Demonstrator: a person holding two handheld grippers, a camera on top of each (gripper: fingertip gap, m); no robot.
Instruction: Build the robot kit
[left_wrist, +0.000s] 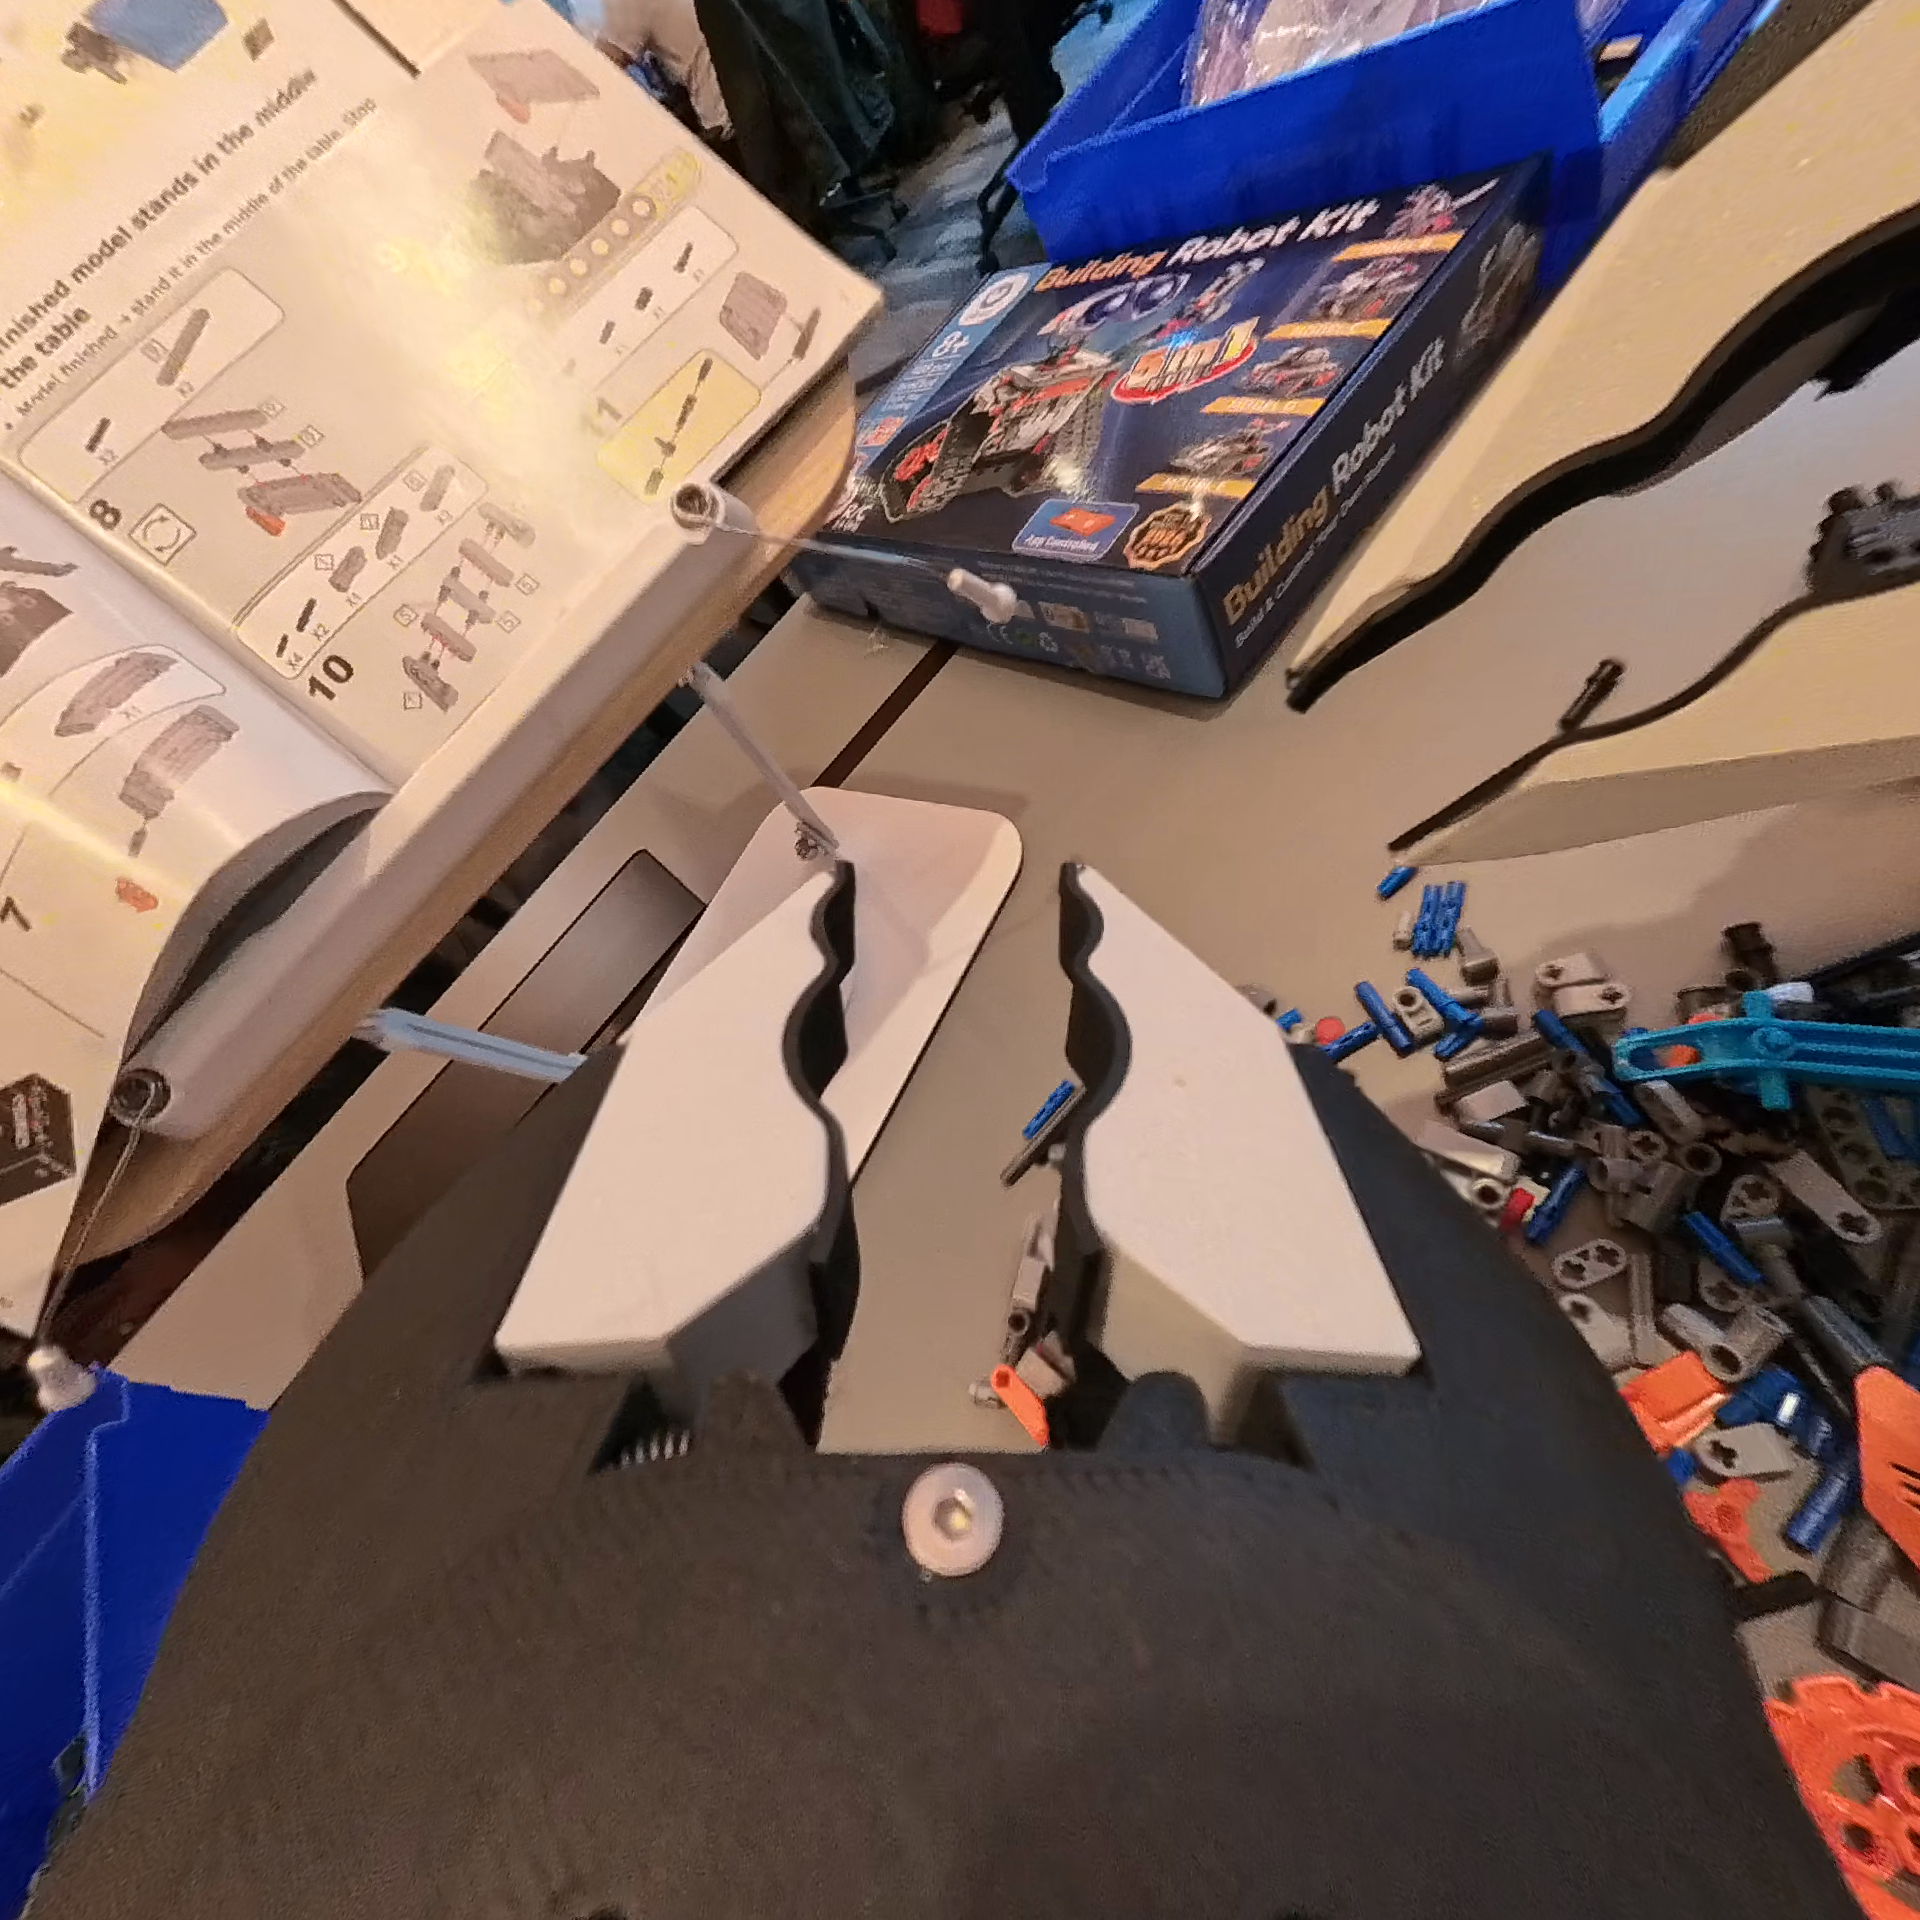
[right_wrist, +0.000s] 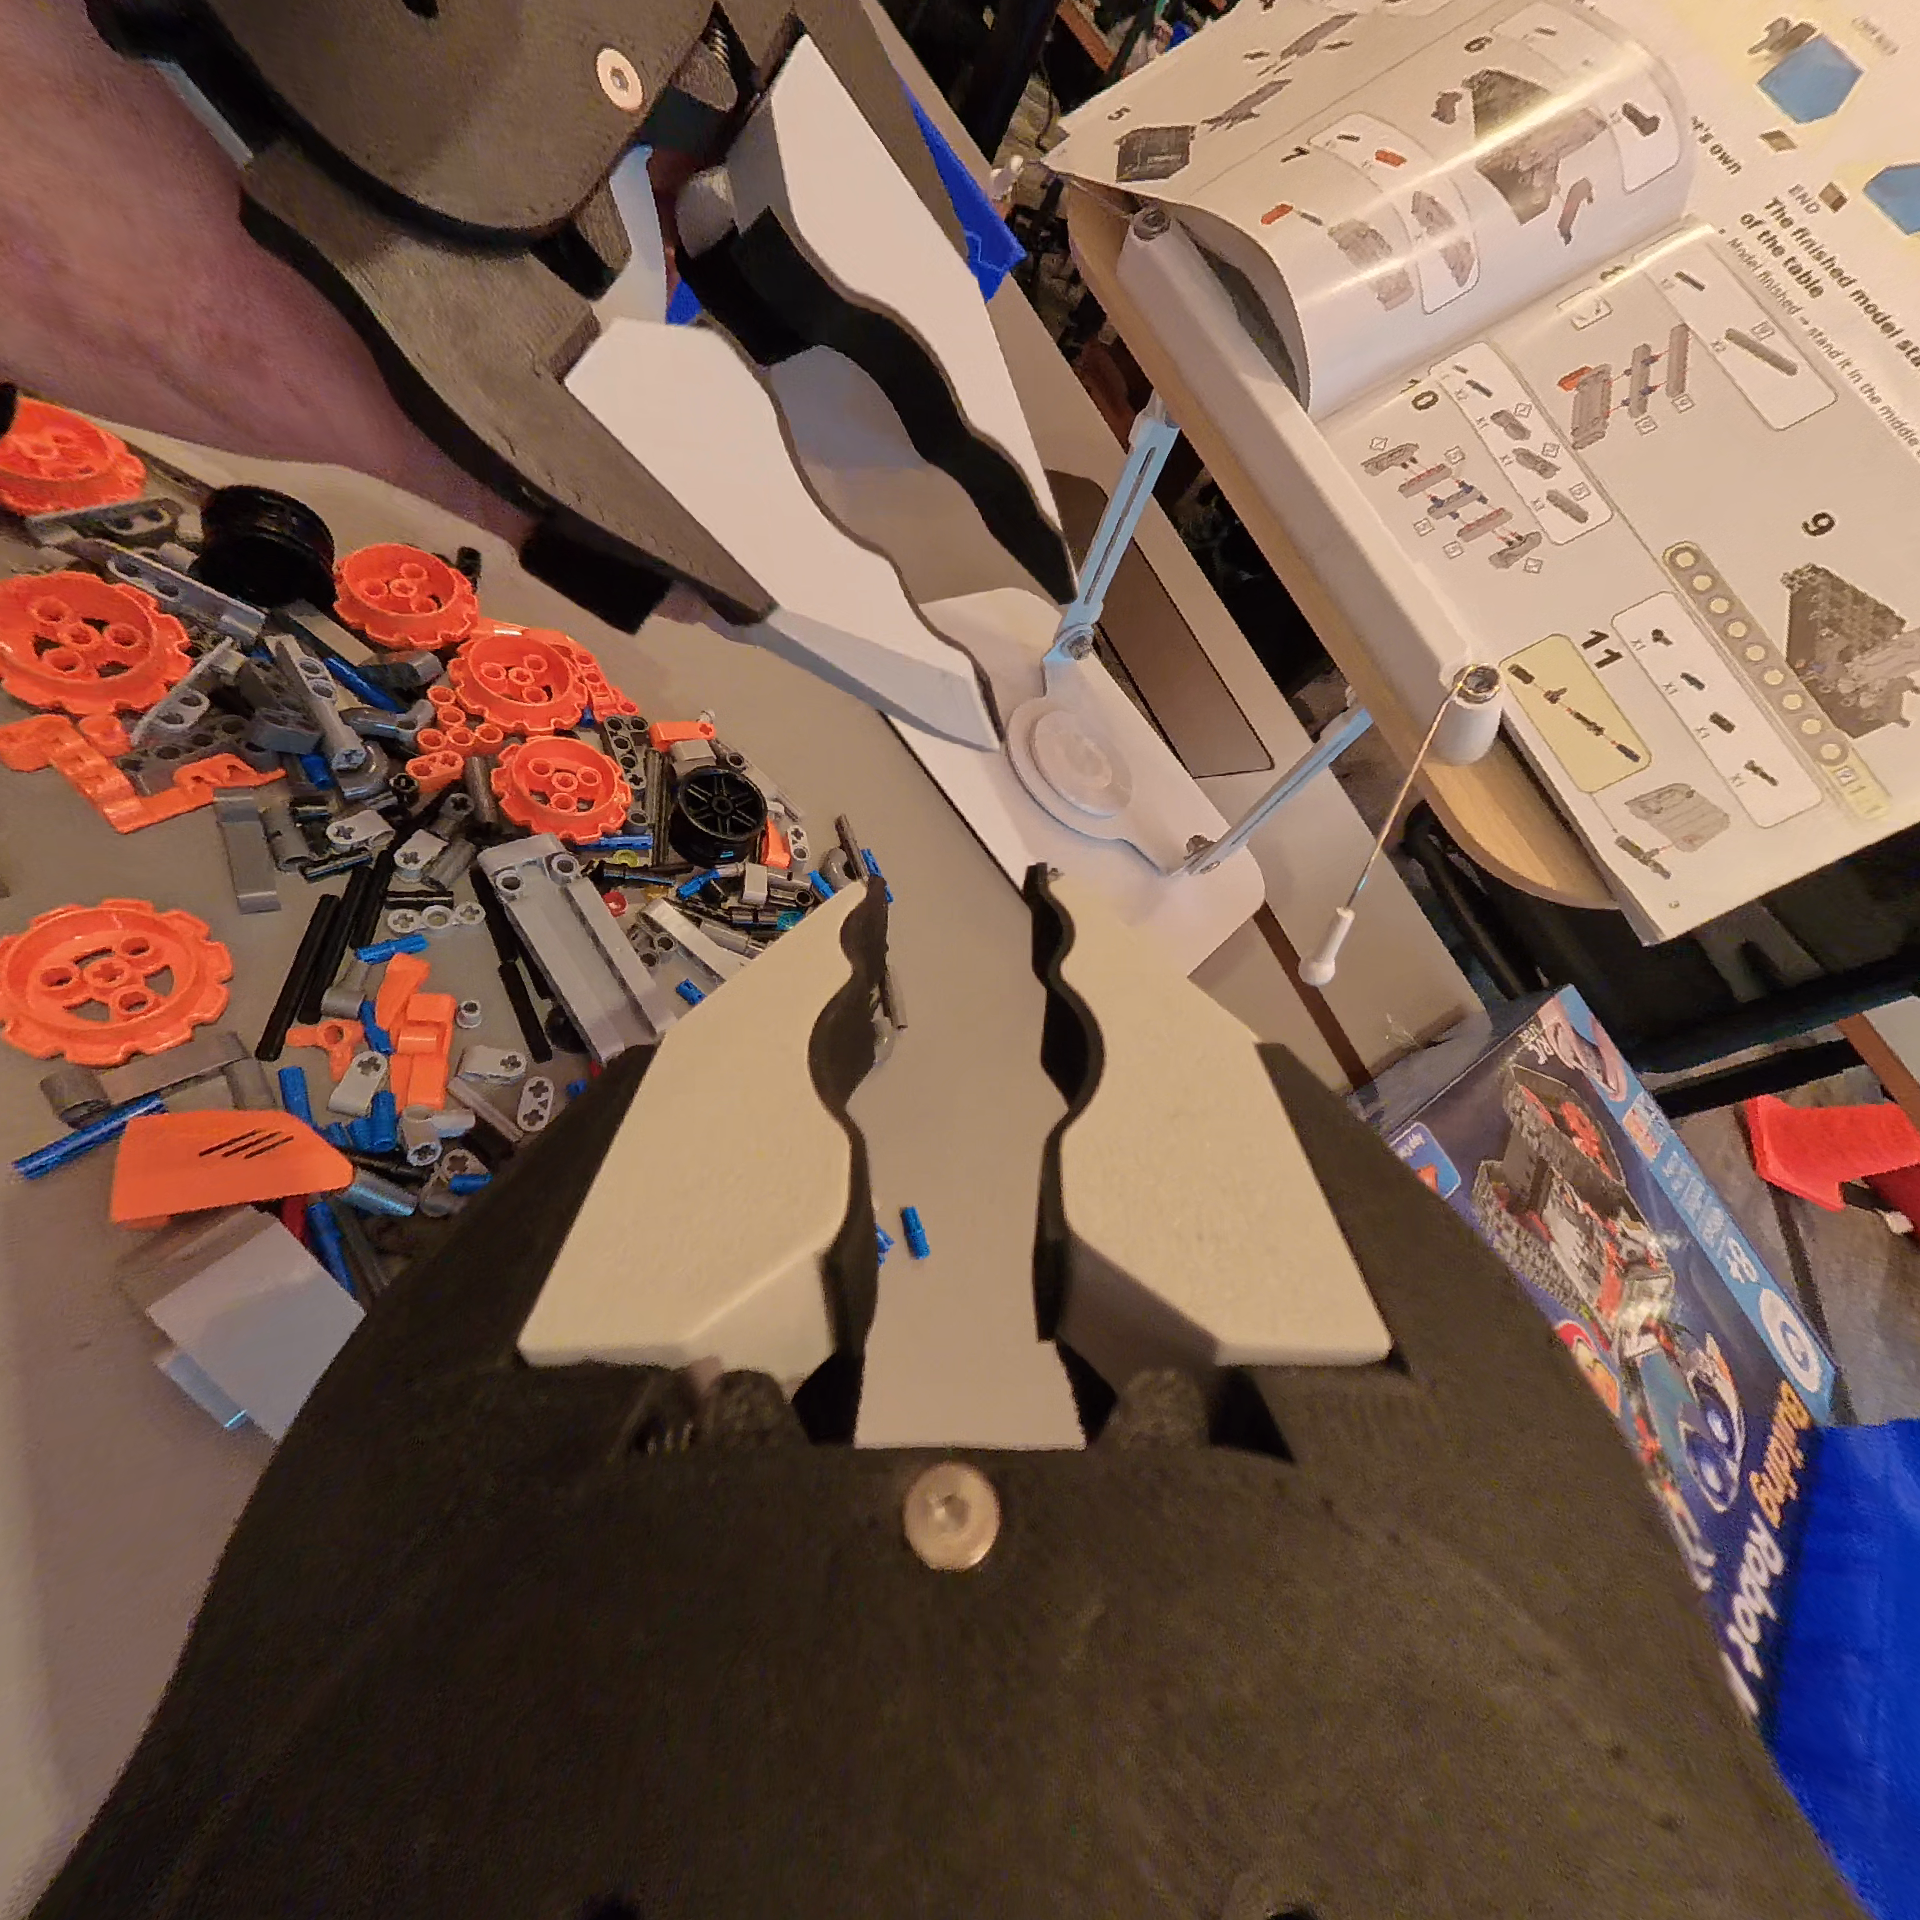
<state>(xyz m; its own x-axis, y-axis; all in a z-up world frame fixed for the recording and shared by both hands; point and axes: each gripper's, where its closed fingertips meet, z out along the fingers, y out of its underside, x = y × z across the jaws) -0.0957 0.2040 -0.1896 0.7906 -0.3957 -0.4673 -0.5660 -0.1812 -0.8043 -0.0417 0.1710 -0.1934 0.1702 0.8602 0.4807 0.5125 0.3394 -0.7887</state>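
Note:
My left gripper (left_wrist: 956, 878) is open and empty, low over the grey table (left_wrist: 1143, 790), its tips at the white base plate (left_wrist: 935, 862) of a book stand. Between its fingers lie a small grey piece with an orange pin (left_wrist: 1016, 1377) and a blue pin (left_wrist: 1051, 1103), close to the right finger. My right gripper (right_wrist: 956, 888) is open and empty. A thin dark part (right_wrist: 889, 997) lies by its left finger and a small blue pin (right_wrist: 914, 1232) lies on the table between its fingers. The left gripper (right_wrist: 1013, 644) also shows in the right wrist view, just beyond.
An open instruction booklet (left_wrist: 312, 416) (right_wrist: 1558, 416) rests on the stand. A pile of grey, blue and orange building parts (left_wrist: 1662, 1143) (right_wrist: 416, 831) includes orange gears (right_wrist: 94, 634). The dark kit box (left_wrist: 1195, 436) (right_wrist: 1621, 1247), blue bins (left_wrist: 1299, 135) (right_wrist: 1849, 1662) and a person's hand (right_wrist: 156, 312) are nearby. My right fingertips sit around 7 cm from my left ones. About 20 cm separates my left fingertips from the white base plate (left_wrist: 935, 862).

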